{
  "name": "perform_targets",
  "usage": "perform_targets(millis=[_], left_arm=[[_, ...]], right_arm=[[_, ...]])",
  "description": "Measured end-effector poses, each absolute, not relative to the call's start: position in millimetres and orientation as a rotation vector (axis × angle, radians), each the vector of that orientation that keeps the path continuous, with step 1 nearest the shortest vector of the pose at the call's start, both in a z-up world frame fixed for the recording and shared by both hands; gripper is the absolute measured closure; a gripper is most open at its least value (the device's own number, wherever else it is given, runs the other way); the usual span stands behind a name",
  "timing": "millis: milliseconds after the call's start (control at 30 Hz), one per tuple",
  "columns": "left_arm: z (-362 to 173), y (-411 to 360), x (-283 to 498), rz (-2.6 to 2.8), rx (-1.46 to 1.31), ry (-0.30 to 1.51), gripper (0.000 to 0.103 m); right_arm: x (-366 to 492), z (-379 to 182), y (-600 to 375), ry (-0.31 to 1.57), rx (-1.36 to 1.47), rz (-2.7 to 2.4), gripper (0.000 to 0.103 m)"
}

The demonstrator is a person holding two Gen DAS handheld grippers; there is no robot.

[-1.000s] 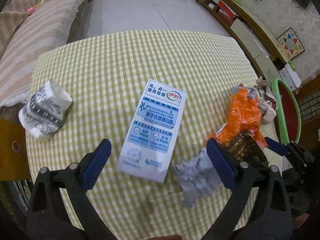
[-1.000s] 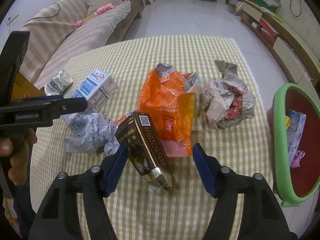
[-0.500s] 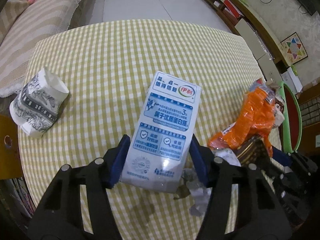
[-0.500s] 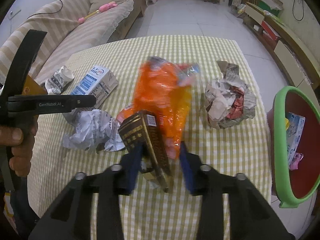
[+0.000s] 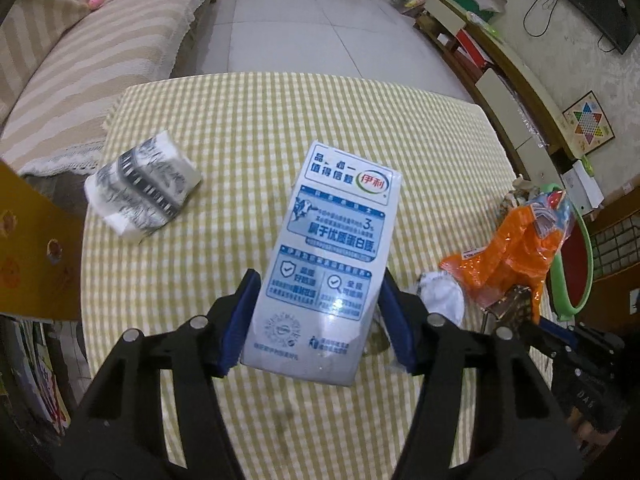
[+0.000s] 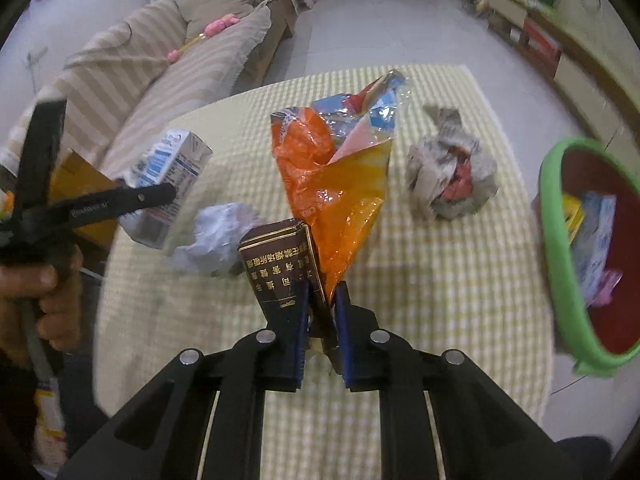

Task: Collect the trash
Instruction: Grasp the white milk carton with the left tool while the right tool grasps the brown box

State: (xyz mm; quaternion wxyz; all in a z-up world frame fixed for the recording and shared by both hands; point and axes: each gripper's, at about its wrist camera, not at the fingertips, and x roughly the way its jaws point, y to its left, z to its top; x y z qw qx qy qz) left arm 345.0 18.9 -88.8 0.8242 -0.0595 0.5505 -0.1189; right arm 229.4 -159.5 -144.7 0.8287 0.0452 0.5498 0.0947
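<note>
The left gripper (image 5: 316,324) clamps a milk carton (image 5: 332,256), lifted above the checked table (image 5: 248,128); the right gripper (image 6: 320,332) is clenched on a brown box (image 6: 280,268) and an orange bag (image 6: 336,184), both raised; a paper wad (image 6: 450,176) lies near the green bin (image 6: 560,280), a crushed cup (image 5: 144,192) at the far left.

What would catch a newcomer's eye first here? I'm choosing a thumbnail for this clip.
The blue-and-white milk carton stands out, clamped in the left gripper above the checked tablecloth. Next comes the bright orange snack bag, pinched together with a dark brown box in the right gripper. At the table's right edge sits a green-rimmed red bin already holding wrappers.
</note>
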Motion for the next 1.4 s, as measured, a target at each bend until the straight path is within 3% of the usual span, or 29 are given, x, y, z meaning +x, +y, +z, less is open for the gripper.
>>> perform_targets(millis=[333,567,700,833,1267,1367,1400], left_arm=[[-77.5,12.8,321.7,-0.246,-0.134,1.148,0.046],[-76.8,10.3,318.3,-0.252,-0.135,1.146,0.046],[-75.8,10.6,318.4,-0.253,-0.139,1.143,0.046],[-75.2,13.2,318.1,-0.253,-0.143,1.139,0.046],[-87.1,18.3,325.7,-0.258,-0.159,1.147,0.046],[-91.5,19.9,328.5,-0.258,-0.162,1.151,0.046],[-91.8,19.5,328.9,-0.258,-0.162,1.152,0.046]], right_arm=[[215.0,-157.0,-174.0,1.228,0.125,0.169,0.084],[202.1,-154.4,-182.8,1.222,0.17,0.184,0.056],[194.8,-153.7,-180.9,1.222,0.144,0.174,0.05],[188.5,-144.1,-187.4,1.163,0.143,0.141,0.048],[220.1,-168.2,-141.4,1.245,0.054,0.174,0.049],[230.6,-172.7,-128.4,1.253,0.006,0.146,0.05],[232.8,-174.9,-125.1,1.259,-0.008,0.138,0.056]])
